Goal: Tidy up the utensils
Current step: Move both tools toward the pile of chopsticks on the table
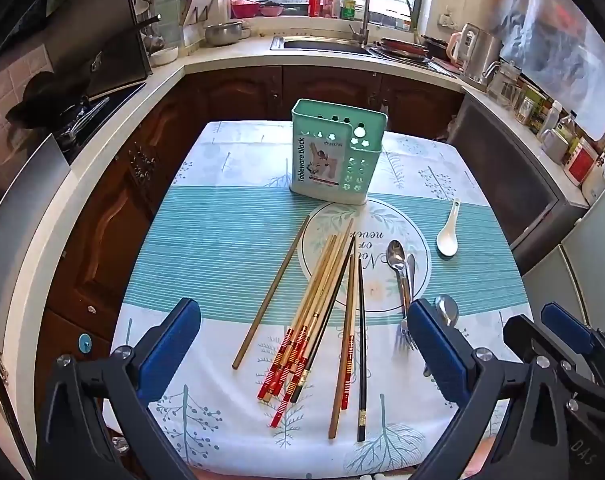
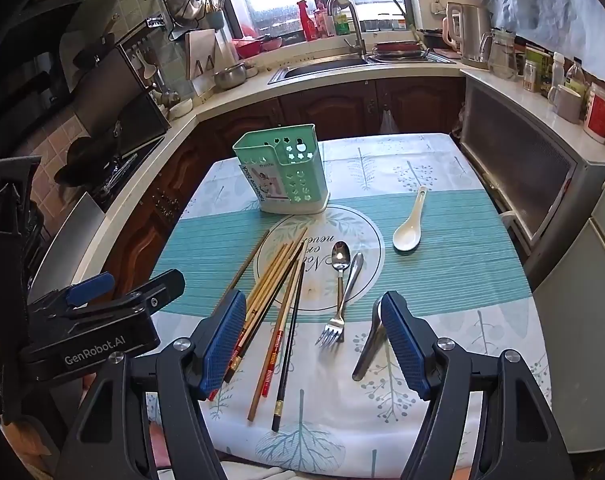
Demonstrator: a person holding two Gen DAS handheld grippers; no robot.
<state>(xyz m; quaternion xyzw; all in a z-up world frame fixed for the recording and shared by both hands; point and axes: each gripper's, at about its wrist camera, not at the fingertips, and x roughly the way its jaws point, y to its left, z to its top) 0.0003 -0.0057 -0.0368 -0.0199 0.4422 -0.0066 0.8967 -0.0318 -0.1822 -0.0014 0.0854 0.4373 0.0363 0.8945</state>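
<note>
On counter, loose chopsticks [image 1: 322, 320] at six o'clock, green holder [image 1: 336, 152] at twelve.
Both jaws wide open, empty; sorting apparently unstarted, next needing a first pickup.

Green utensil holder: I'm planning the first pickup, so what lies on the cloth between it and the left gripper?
In the left wrist view, the chopsticks lie fanned between the green utensil holder and the open left gripper.

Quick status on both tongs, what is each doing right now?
Left tongs: open, holding nothing, above the chopsticks.
Right tongs: open, holding nothing, above the fork.
</note>
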